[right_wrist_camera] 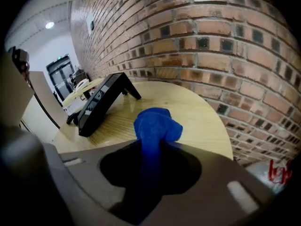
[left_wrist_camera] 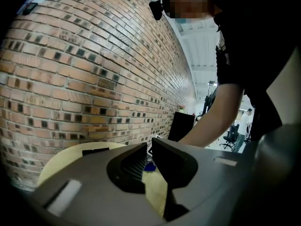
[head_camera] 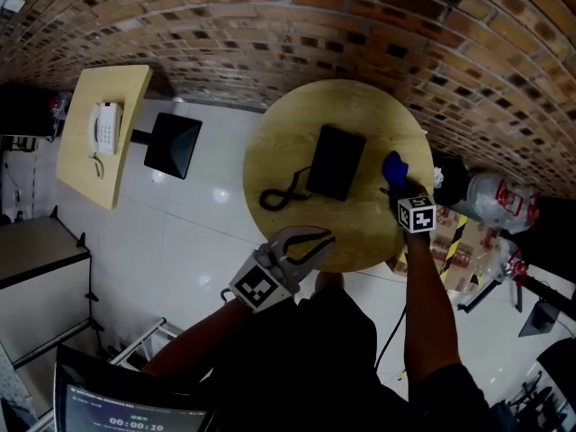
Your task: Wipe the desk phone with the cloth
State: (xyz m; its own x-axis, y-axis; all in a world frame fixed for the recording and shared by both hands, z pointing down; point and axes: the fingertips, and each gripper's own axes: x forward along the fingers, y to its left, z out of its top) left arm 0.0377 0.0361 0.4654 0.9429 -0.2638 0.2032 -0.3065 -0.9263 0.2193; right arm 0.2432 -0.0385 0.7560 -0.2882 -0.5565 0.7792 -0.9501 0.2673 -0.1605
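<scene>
A black desk phone [head_camera: 337,162] stands in the middle of a round wooden table [head_camera: 360,106], its coiled cord [head_camera: 281,194] trailing off to the left. My right gripper [head_camera: 402,187] is just right of the phone, shut on a bunched blue cloth [head_camera: 394,166]. In the right gripper view the cloth [right_wrist_camera: 156,126] sticks out past the jaws above the table top, a short way from the phone's [right_wrist_camera: 101,102] sloped side. My left gripper [head_camera: 315,238] hovers at the table's near edge, its jaws together with nothing between them [left_wrist_camera: 148,155].
A brick wall [head_camera: 297,25] curves closely behind the table. To the left a rectangular side table [head_camera: 83,165] carries a white phone [head_camera: 105,127], with a black stand [head_camera: 173,144] beside it. Bags and bottles [head_camera: 490,201] crowd the floor on the right.
</scene>
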